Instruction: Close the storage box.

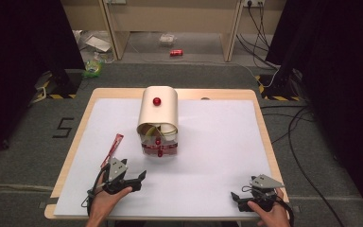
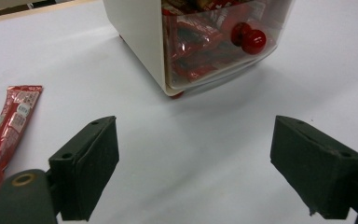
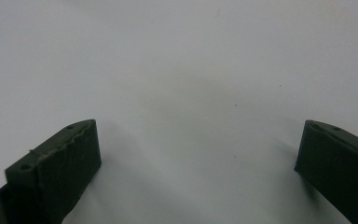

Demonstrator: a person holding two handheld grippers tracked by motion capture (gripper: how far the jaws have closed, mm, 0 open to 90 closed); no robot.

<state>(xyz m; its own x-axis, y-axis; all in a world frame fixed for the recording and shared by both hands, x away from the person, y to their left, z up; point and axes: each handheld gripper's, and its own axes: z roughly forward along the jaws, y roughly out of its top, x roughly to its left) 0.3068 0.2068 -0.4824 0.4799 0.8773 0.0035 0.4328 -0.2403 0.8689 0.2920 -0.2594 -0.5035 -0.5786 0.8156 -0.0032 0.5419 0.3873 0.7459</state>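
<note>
A cream box (image 1: 157, 113) with a rounded top and a red knob stands mid-table. Its clear lower drawer (image 1: 159, 147) is pulled out a little and holds several red packets. In the left gripper view the drawer (image 2: 214, 46) and its red knob (image 2: 249, 38) lie ahead. A red sachet (image 1: 112, 149) lies flat left of the box, beside the left jaw as the sachet (image 2: 11, 126). My left gripper (image 1: 139, 180) (image 2: 196, 168) is open and holds nothing. My right gripper (image 1: 238, 198) (image 3: 198, 168) stands open over bare white sheet at the front right.
A white sheet (image 1: 208, 156) covers most of the wooden table (image 1: 264, 132). Beyond the table are dark curtains, floor cables (image 1: 293, 123) and a red can (image 1: 176, 52) on the floor.
</note>
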